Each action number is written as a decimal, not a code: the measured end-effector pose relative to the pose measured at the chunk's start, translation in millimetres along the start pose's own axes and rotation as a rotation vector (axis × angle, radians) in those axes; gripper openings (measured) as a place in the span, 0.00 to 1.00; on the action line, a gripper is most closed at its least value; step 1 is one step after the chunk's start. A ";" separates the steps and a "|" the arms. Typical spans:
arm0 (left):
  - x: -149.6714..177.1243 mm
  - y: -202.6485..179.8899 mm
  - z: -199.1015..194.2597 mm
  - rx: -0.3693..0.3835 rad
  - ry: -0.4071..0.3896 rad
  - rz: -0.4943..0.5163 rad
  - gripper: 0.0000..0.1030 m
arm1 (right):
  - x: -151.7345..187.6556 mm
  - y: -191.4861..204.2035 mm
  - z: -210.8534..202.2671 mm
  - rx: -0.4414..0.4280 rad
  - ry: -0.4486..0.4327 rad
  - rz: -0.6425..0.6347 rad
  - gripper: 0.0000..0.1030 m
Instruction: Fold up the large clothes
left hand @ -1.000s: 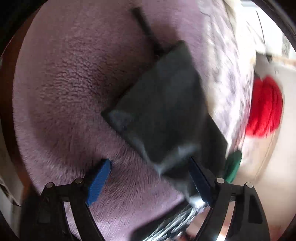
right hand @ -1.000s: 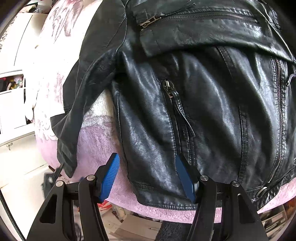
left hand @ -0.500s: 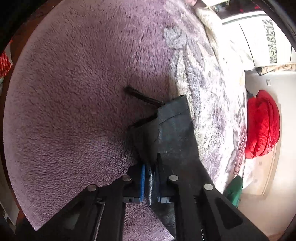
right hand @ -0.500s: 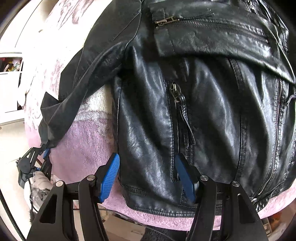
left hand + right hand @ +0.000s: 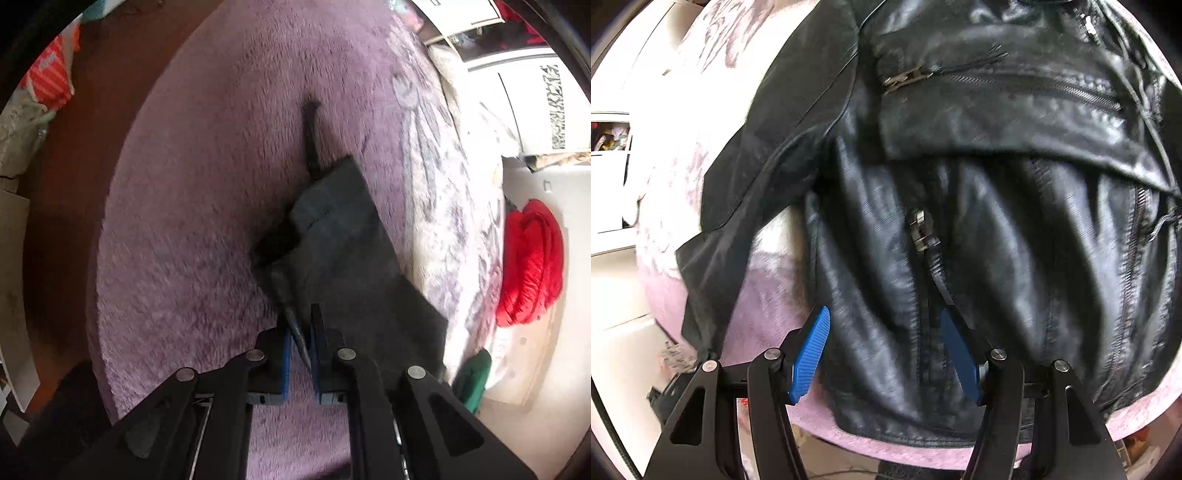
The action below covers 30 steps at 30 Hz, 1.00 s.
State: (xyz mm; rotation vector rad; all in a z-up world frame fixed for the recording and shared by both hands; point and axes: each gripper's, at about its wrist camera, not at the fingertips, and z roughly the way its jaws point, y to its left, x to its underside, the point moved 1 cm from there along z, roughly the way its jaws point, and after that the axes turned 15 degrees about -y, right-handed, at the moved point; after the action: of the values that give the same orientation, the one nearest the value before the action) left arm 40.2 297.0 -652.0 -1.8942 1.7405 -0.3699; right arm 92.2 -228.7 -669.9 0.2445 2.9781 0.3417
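Observation:
A black leather jacket (image 5: 979,229) lies on a fuzzy purple blanket (image 5: 764,295), its front up, with several zippers showing. In the left wrist view my left gripper (image 5: 300,332) is shut on the cuff end of the jacket's sleeve (image 5: 343,251), which hangs lifted above the purple blanket (image 5: 192,229). A dark strap (image 5: 311,140) trails from the sleeve end. In the right wrist view my right gripper (image 5: 884,332) is open, its blue pads either side of the jacket's lower hem near the side zipper (image 5: 921,236).
A red puffy bundle (image 5: 528,266) and a green thing (image 5: 474,380) lie on the floor right of the bed. White cupboards (image 5: 609,206) stand to the left in the right wrist view. The bed's front edge (image 5: 886,446) is just below the right gripper.
My left gripper has closed on the sleeve end and lifted it up from the blanket. My right gripper stays open and has moved slightly closer over the jacket's hem.

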 end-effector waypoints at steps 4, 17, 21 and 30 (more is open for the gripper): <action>8.9 0.1 24.0 0.088 0.091 -0.072 0.14 | -10.7 -16.6 -2.1 0.059 -0.033 0.015 0.64; 8.8 -36.2 20.3 0.069 -0.114 0.035 0.02 | -23.5 -57.1 -9.3 0.049 -0.030 0.023 0.69; -5.6 -82.3 -15.1 0.100 -0.207 0.208 0.02 | -21.9 -57.8 -15.5 0.090 -0.065 -0.034 0.69; 42.2 -239.1 -97.5 0.198 -0.361 0.737 0.02 | -54.1 -80.7 -47.5 0.413 -0.152 -0.262 0.79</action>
State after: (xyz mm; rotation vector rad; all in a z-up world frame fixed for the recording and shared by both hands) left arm 192.3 241.9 -446.3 -0.9985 1.9065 0.0777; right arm 126.2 -325.9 -636.7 -0.0798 2.8489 -0.3099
